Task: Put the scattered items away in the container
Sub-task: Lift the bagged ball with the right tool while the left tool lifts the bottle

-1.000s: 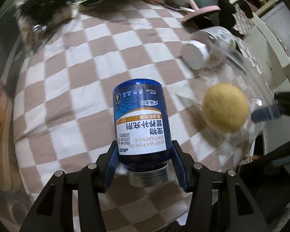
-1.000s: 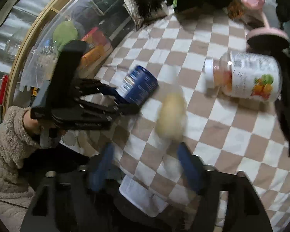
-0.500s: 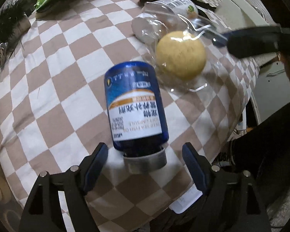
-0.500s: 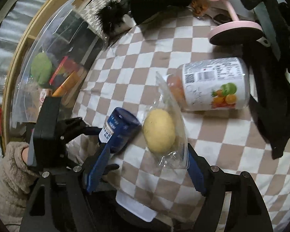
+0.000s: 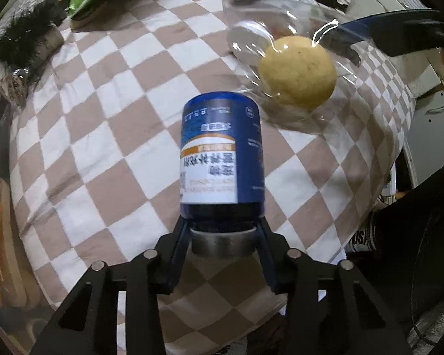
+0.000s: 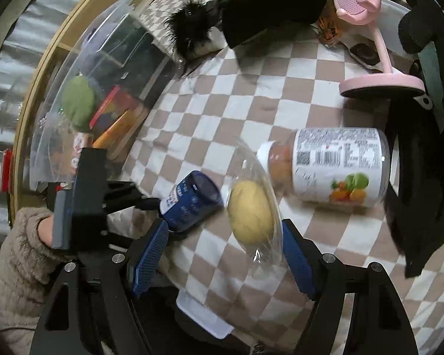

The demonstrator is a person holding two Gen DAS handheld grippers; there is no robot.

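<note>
On the checked cloth (image 5: 109, 136): a blue bottle (image 5: 222, 159) lies on its side, silver cap toward the left wrist camera.
Bottle label: white panel with an orange band; the print is blurred and upside down, so I cannot read it.
Left gripper (image 5: 223, 236): its jaws have just been closing and now clamp the bottle at the cap end.
Right gripper (image 6: 222, 254): jaws wide apart around a yellow ball in a clear bag (image 6: 253, 216), not pressing it.
Jar (image 6: 337, 167): on its side just beyond the bag; barcode and fruit pictures, text too small.
Container (image 6: 83, 88): clear bin off the cloth's edge, already holding items.
</note>
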